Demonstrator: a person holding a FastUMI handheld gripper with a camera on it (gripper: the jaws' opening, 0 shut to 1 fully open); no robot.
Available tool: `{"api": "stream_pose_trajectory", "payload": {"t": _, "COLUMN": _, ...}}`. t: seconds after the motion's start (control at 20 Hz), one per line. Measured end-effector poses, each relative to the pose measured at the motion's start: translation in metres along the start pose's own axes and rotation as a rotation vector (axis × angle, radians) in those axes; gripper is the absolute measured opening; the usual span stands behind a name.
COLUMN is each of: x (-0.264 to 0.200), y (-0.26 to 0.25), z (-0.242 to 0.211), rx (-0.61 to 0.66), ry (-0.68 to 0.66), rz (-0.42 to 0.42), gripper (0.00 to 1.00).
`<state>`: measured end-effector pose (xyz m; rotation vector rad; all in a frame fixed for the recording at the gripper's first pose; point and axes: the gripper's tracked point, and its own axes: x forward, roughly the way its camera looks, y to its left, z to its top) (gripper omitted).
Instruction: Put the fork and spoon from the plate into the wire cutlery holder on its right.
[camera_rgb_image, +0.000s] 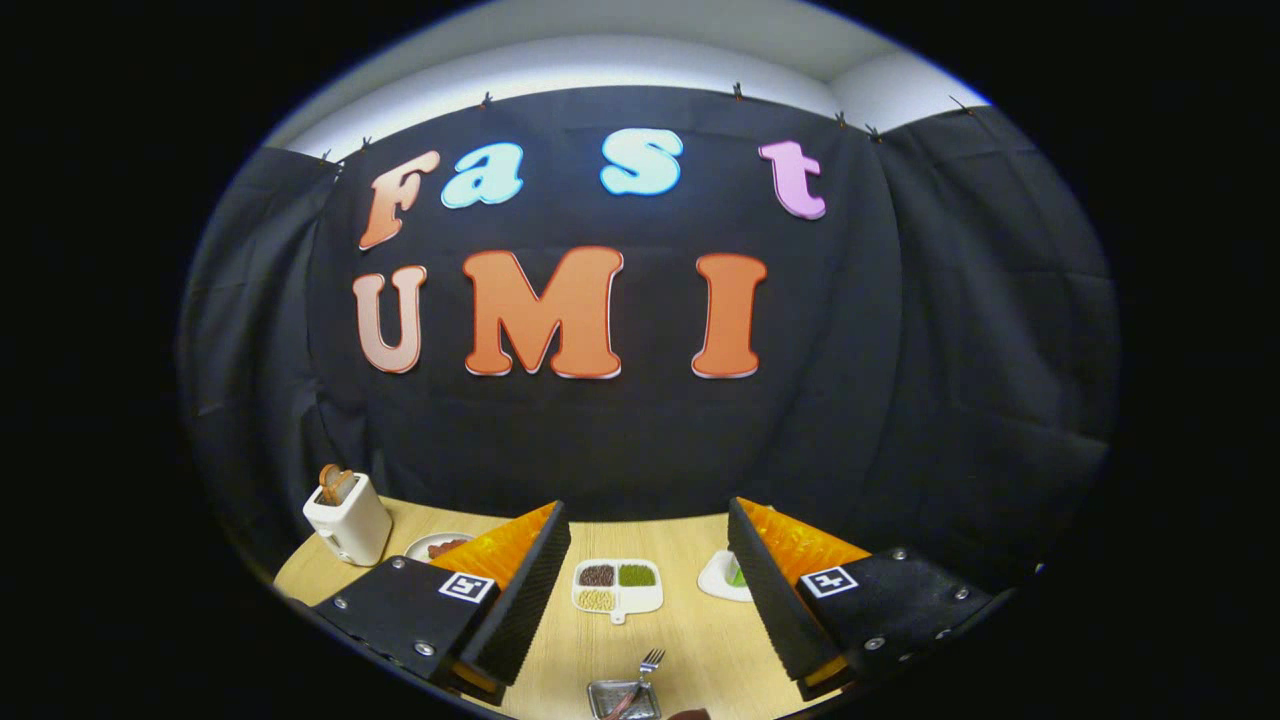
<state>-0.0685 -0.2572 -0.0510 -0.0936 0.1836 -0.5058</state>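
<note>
While we hold the tongs high above the pale wooden desk, their two fingers stand spread wide apart with nothing between them. Down at six o'clock, nearer to us than the fingertips, sits a small square metal plate, and a silver metal fork rests on it with its tines pointing up toward twelve o'clock and out past the plate's rim. We cannot make out a spoon with any certainty; a thin reddish streak lies on the plate beside the fork's handle, too small to tell. The wire cutlery holder is nowhere we can point to, so at least the fork remains to be moved, and the spoon's place we cannot judge. Beyond the fingertips, at twelve o'clock, lies a white three-compartment dish holding brown, green and yellowish grains. At ten o'clock stands a white toaster with toast in its slot, a small white plate beside it. At two o'clock a white dish with something green peeks from behind the right finger.
</note>
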Motion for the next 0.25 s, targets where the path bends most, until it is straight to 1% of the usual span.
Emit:
{"api": "stream_pose_trajectory", "payload": {"t": 0.05, "x": -0.003, "y": 0.000, "z": 0.011, "rx": -0.011, "ry": -0.053, "rz": -0.006, "gripper": 0.97}}
{"api": "stream_pose_trajectory", "payload": {"t": 0.25, "x": -0.020, "y": 0.001, "z": 0.048, "rx": -0.004, "ry": -0.232, "rz": -0.009, "gripper": 0.96}}
